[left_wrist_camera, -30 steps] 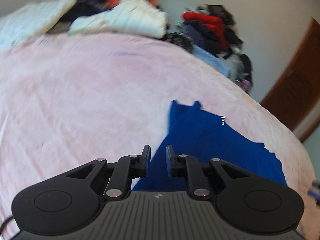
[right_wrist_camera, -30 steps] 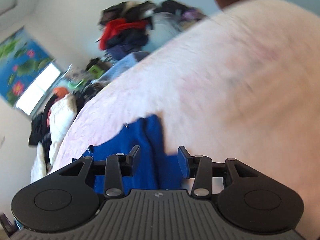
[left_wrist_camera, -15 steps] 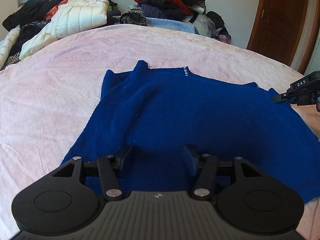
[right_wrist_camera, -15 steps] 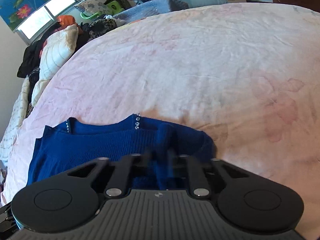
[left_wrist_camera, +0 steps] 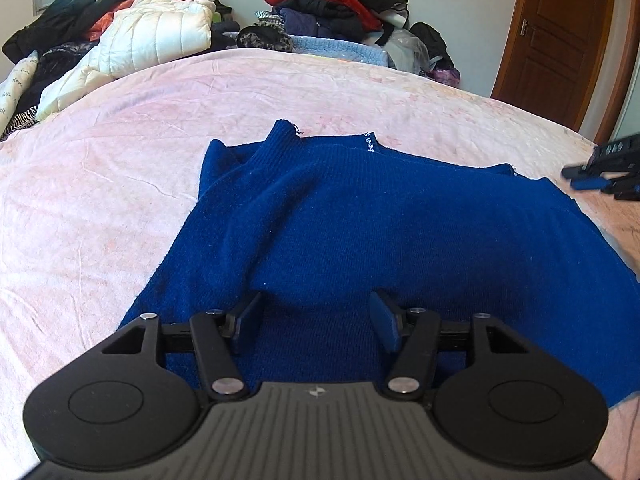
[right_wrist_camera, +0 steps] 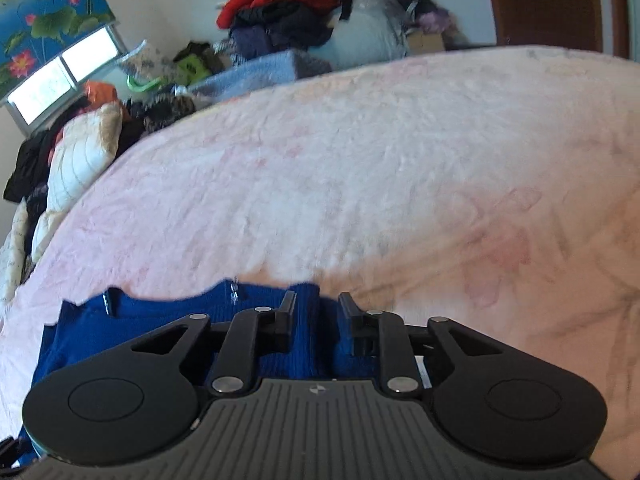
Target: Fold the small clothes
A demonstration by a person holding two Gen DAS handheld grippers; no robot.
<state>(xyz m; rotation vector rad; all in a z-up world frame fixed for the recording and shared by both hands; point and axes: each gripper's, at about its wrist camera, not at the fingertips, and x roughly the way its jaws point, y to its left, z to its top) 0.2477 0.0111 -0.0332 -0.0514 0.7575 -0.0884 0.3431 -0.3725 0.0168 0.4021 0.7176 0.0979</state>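
On the bed [left_wrist_camera: 120,168], covered in a pale pink, softly creased plush blanket, a blue knitted sweater [left_wrist_camera: 380,232] is laid out flat, fine-ribbed, with one rumpled ridge running down its left part and small sparkling studs at the neckline. The left gripper [left_wrist_camera: 316,322] is held low over the near hem, its fingers spread wide with nothing between them. The right gripper [right_wrist_camera: 316,316] is seen with its fingers narrowed around a raised fold of the sweater; whether the fold is actually pinched cannot be told. Only the left view shows the whole garment; the right view, blurred, shows just its edge. Heaped clothes [left_wrist_camera: 328,4], a white quilted jacket [left_wrist_camera: 152,40] and a brown door [left_wrist_camera: 560,32] are noted beyond.
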